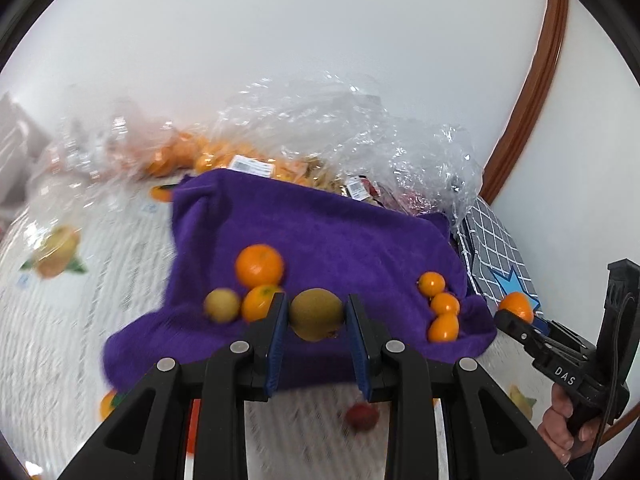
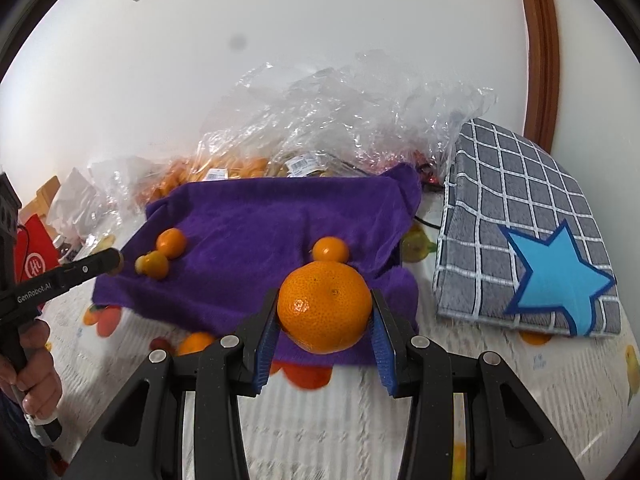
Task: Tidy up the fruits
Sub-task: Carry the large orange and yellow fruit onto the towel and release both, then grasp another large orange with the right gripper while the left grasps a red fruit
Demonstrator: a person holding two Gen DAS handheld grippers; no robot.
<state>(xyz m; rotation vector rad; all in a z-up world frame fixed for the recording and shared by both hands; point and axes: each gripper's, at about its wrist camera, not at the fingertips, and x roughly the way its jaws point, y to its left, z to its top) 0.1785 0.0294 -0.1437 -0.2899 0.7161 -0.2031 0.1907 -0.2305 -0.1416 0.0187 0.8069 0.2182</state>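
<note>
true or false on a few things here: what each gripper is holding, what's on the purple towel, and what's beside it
1. The left gripper is closed on a green-brown kiwi. True.
2. The right gripper is empty. False: it is closed on a large orange.
3. The purple towel has no fruit on it. False: several small oranges lie on it, including a cluster of three small oranges near its right edge.
4. A grey checked cloth with a blue star lies to the right of the towel. True.
5. Clear plastic bags sit behind the towel by the wall. True.
</note>
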